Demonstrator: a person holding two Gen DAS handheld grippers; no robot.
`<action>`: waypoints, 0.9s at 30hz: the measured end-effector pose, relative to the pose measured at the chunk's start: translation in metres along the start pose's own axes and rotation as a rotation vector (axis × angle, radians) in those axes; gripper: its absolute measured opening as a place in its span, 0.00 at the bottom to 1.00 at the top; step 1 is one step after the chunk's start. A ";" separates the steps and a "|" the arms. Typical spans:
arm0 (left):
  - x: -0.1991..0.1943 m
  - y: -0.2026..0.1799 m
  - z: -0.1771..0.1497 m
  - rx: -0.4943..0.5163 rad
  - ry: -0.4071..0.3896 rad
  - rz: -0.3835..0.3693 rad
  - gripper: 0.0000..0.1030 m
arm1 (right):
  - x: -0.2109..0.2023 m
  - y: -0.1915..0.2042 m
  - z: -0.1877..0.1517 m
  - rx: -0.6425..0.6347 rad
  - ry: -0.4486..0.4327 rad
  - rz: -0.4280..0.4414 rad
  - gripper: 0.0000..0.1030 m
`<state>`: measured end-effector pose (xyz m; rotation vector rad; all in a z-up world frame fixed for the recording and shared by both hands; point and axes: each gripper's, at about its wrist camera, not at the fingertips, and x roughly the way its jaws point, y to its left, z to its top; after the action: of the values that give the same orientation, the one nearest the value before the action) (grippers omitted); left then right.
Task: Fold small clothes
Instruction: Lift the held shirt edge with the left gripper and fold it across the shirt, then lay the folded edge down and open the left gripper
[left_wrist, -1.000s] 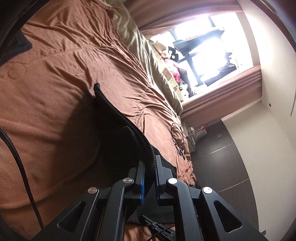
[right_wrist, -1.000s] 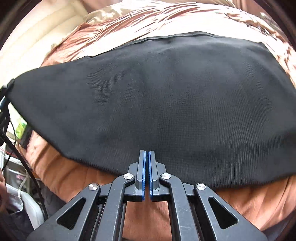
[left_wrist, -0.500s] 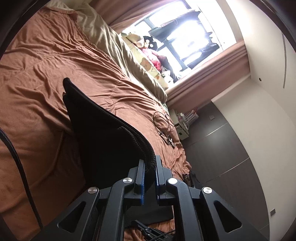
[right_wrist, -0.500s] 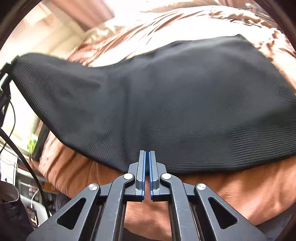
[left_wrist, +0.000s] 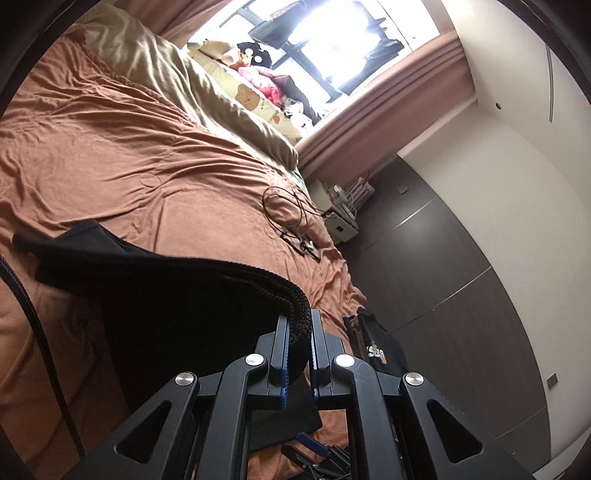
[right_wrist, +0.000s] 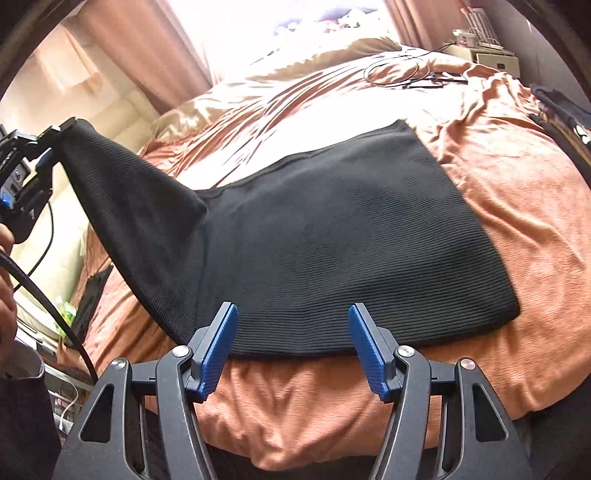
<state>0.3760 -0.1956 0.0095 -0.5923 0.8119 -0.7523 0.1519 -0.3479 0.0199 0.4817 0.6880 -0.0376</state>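
My right gripper (right_wrist: 291, 345) stands released at the near hem of the black ribbed knit garment (right_wrist: 332, 258) lying on the rust-brown bedspread (right_wrist: 517, 192), while my left gripper (left_wrist: 295, 350) clamps its lifted far corner.

Garment (right_wrist: 332, 240) on bed (right_wrist: 517, 206), cables (right_wrist: 402, 70) behind.

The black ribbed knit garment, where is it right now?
The black ribbed knit garment lies mostly flat on the rust-brown bedspread, just ahead of the open right claw. Its left corner is lifted, pinched in the left claw.
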 end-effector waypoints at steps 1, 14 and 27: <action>0.006 -0.004 -0.001 0.005 0.009 -0.005 0.08 | -0.002 -0.006 0.004 0.003 -0.004 0.000 0.59; 0.096 -0.043 -0.037 0.064 0.176 -0.024 0.08 | -0.036 -0.069 -0.007 0.098 -0.011 -0.023 0.59; 0.176 -0.059 -0.095 0.086 0.376 -0.032 0.10 | -0.041 -0.093 -0.006 0.142 0.006 -0.035 0.59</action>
<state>0.3590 -0.3856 -0.0752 -0.3912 1.1115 -0.9383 0.0988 -0.4328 0.0025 0.6061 0.7030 -0.1189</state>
